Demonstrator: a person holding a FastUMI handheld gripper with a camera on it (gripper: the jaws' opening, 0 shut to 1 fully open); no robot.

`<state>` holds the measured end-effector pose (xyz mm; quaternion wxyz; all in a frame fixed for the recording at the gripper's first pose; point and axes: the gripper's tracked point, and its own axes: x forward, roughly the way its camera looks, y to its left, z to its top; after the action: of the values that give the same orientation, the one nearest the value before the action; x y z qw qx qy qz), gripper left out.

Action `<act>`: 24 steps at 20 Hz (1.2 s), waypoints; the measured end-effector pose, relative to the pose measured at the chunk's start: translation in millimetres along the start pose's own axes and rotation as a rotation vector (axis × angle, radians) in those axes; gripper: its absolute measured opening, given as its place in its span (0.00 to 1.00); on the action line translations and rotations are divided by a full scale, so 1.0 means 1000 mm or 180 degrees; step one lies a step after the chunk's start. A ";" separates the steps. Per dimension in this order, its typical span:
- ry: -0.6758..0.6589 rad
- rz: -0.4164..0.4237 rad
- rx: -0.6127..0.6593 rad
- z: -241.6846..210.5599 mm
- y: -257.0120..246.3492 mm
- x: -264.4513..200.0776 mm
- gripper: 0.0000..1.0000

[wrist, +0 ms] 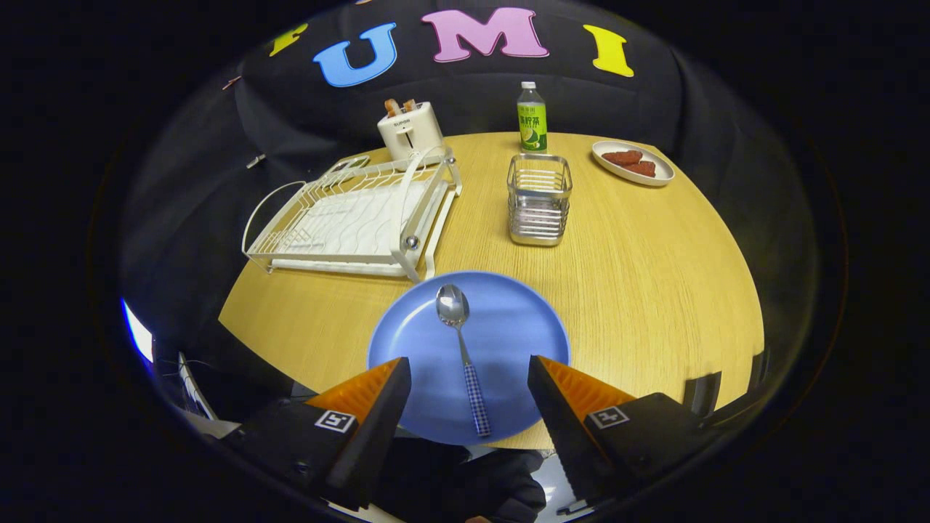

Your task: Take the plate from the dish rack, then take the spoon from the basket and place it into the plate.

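A blue plate (pixel 508 327) lies flat on the wooden table (pixel 639 290), just ahead of my fingers. On it rests a metal spoon (pixel 459 341) with a checked handle, bowl pointing away from me and handle toward me. My gripper (pixel 468 370) hovers above the plate's near edge, open, with the spoon's handle lying below the gap and neither finger touching it. Beyond the plate to the left stands the white wire dish rack (pixel 356 214). The metal mesh basket (pixel 538 198) stands beyond the plate to the right.
A white toaster (pixel 410 131) with bread stands behind the rack. A green-labelled bottle (pixel 532 118) is behind the basket. A white dish (pixel 632 163) with reddish food sits at the far right of the table.
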<state>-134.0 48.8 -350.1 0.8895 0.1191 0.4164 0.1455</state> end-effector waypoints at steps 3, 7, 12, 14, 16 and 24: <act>-0.0229 -0.0037 0.0022 0.032 0.000 -0.010 1.00; -0.0574 -0.0077 -0.0045 0.082 0.001 -0.031 1.00; -0.1167 -0.0248 -0.0248 0.156 -0.002 -0.077 0.99; -0.1393 -0.0295 -0.0324 0.180 0.001 -0.097 0.99; -0.1596 -0.0315 -0.0388 0.203 0.005 -0.116 0.99; -0.2082 -0.0301 -0.0382 0.254 0.013 -0.164 0.99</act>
<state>-39.7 -20.6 -70.9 0.9872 0.0875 0.1047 0.0824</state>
